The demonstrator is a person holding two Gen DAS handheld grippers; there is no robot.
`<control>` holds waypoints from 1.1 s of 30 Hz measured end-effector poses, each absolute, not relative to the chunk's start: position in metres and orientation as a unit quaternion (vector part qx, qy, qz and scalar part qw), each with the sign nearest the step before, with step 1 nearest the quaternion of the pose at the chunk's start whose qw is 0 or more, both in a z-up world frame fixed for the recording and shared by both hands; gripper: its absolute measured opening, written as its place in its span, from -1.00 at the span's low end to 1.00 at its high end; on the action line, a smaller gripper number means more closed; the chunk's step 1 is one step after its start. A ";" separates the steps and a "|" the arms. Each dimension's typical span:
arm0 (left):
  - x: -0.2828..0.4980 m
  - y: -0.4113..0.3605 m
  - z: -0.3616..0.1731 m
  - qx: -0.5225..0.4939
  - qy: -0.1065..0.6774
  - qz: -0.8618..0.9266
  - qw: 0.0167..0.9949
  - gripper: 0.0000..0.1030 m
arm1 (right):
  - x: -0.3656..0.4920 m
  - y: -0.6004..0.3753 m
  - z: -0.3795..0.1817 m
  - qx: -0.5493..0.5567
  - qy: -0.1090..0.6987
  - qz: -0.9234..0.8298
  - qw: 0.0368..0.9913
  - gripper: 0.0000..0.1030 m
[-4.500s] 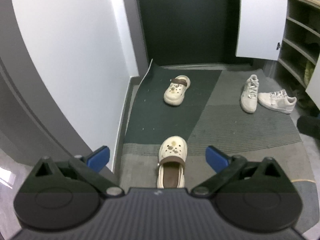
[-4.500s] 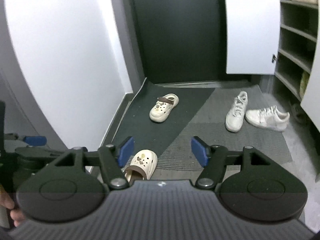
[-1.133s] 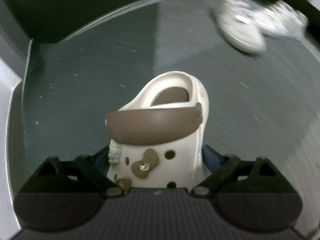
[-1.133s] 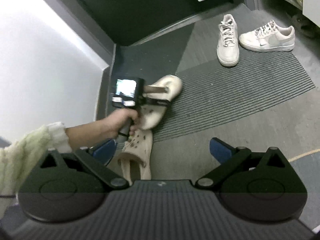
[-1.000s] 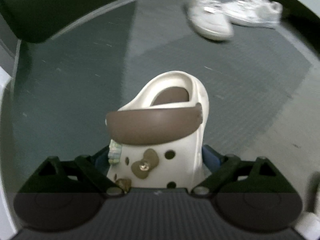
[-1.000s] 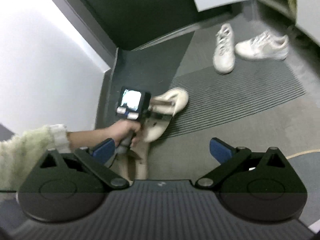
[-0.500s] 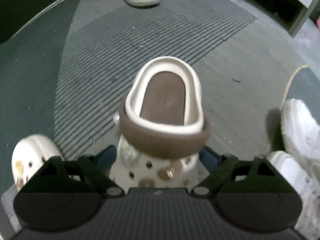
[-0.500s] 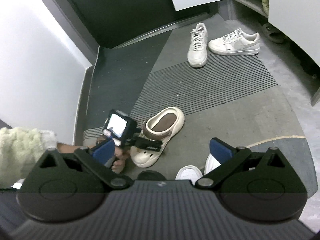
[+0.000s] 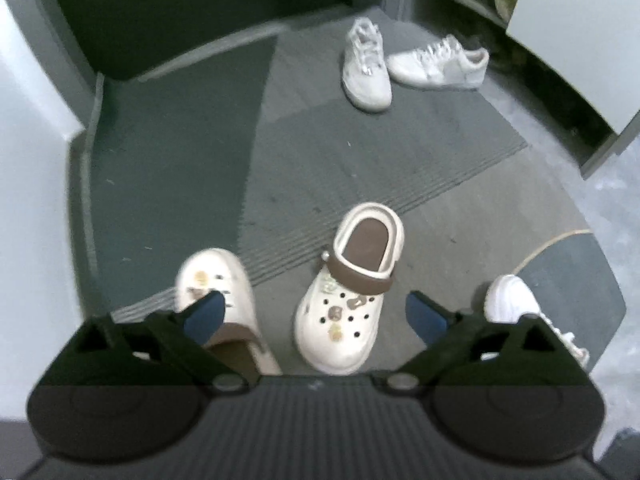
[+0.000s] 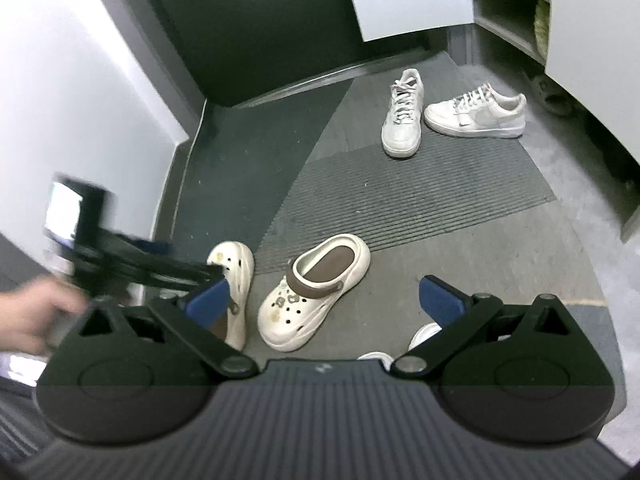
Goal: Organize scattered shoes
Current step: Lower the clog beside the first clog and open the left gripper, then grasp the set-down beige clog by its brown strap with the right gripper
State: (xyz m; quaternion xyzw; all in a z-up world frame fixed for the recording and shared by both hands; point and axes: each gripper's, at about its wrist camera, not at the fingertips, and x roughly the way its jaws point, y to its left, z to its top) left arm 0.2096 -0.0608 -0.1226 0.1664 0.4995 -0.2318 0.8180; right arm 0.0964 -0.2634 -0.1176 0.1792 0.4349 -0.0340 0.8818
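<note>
Two cream clogs with brown straps lie on the floor. One clog (image 9: 350,288) rests toe toward me, between my open left gripper's (image 9: 316,316) blue pads but below them, not held. The second clog (image 9: 218,300) lies to its left, partly behind the left pad. In the right wrist view both clogs (image 10: 314,290) (image 10: 236,280) lie side by side. My right gripper (image 10: 326,300) is open and empty above them. The left gripper's body shows blurred at the left of that view (image 10: 120,260). Two white sneakers (image 9: 366,66) (image 9: 440,64) lie further back on the ribbed mat.
An open shoe cabinet (image 10: 516,16) with shelves stands at the right. A white wall (image 10: 80,80) and a dark door (image 10: 248,20) close the left and back. The person's own white shoe (image 9: 520,308) is at the lower right.
My left gripper has opened and let go of the clog, which now lies on the floor beside the other clog. The left gripper has pulled back and up.
</note>
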 end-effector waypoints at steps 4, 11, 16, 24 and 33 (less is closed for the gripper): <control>0.184 -0.048 -0.059 0.151 0.482 -0.215 0.836 0.99 | 0.105 -0.250 -0.124 0.183 0.446 -0.021 0.876 1.00; 0.147 -0.019 -0.002 0.099 0.485 -0.164 0.853 0.99 | 0.118 -0.233 -0.125 0.187 0.458 -0.017 0.869 1.00; 0.138 -0.007 0.018 0.057 0.452 -0.125 0.882 0.99 | 0.127 -0.224 -0.138 0.157 0.469 -0.004 0.869 1.00; 0.134 0.007 0.032 0.018 0.432 -0.115 0.894 0.99 | 0.133 -0.209 -0.148 0.147 0.468 0.044 0.871 1.00; 0.128 0.002 0.047 0.014 0.393 -0.114 0.912 0.99 | 0.191 -0.139 -0.234 -0.185 0.491 0.248 0.815 1.00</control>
